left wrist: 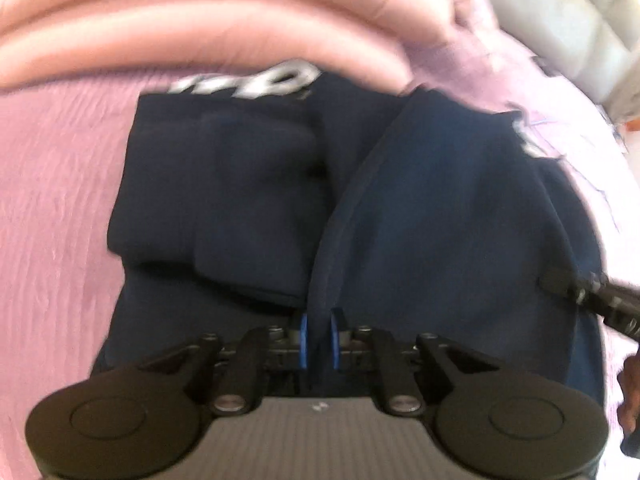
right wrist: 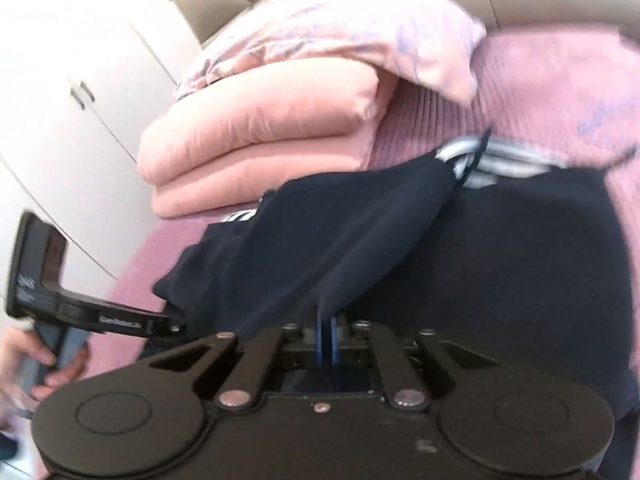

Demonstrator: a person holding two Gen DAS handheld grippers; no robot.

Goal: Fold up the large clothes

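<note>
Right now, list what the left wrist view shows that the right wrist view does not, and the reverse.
Left wrist only: the left tool pinching a hem of the navy garment, with white lettering at its far edge.
Right wrist only: white cupboard doors, a floral pillow, and the right tool clamped on navy cloth.
Both: the garment, folded pink duvet, mauve bedspread.

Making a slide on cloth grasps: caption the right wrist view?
Right gripper shut on a raised fold of the navy garment on the pink bedspread.
</note>
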